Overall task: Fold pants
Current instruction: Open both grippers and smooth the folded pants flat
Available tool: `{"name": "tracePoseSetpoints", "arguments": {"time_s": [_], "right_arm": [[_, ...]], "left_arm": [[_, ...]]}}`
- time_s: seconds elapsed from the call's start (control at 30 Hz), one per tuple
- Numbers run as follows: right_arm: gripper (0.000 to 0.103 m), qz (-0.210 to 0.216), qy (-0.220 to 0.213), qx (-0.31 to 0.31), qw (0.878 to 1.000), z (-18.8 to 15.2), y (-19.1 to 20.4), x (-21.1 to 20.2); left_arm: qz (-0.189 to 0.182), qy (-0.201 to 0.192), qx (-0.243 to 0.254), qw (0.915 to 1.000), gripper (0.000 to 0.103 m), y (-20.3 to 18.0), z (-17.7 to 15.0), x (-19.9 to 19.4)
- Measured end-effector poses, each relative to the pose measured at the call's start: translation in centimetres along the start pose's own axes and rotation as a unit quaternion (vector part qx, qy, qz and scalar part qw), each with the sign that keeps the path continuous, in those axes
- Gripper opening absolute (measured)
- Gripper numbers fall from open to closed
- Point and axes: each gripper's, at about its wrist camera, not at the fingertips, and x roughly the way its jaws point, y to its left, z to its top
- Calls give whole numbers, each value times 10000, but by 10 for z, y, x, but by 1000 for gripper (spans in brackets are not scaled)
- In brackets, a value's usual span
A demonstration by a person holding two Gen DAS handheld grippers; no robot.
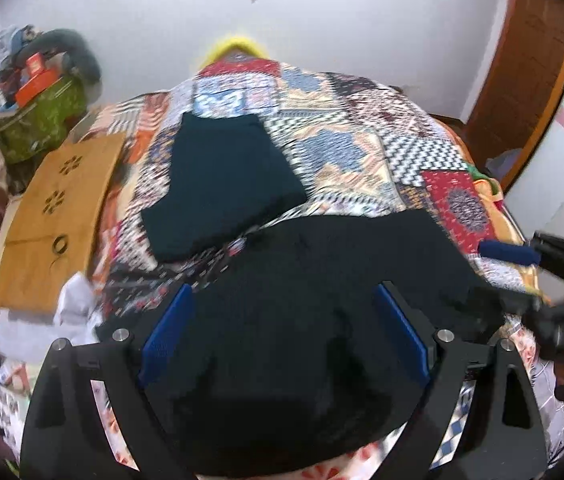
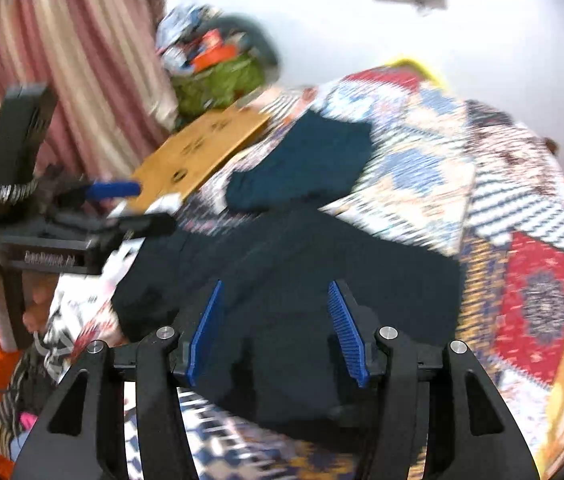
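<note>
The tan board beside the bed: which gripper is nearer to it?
Left. The left gripper reaches almost to the tan board; the right gripper hovers over black pants, further away.

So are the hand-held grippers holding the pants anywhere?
No. Left hand-held gripper and right hand-held gripper are both open above the black pants, gripping nothing.
</note>
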Motion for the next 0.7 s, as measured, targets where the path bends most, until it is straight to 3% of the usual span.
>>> {"name": "tracePoseSetpoints", "arguments": {"time_s": [0.13,0.27,0.43,0.53,0.7], "right_arm": [[50,-488,-213,198,9984,9,-39,-7],[50,-784,-18,357,9963,6,-68,8],[50,-801,585,405,9942,-19,-88,45],[50,-757,920,306,9924,-37,-88,65],[50,-594,759,539,9939,-48,-96,54]], "left_arm": [[-93,85,365,9993,92,-31,21,24],[-245,371,753,9962,92,-64,33,60],[-194,1018,1034,9892,92,-87,31,114],[121,1341,1270,9827,92,-91,20,141],[155,1168,1245,9852,92,-86,9,133]]}}
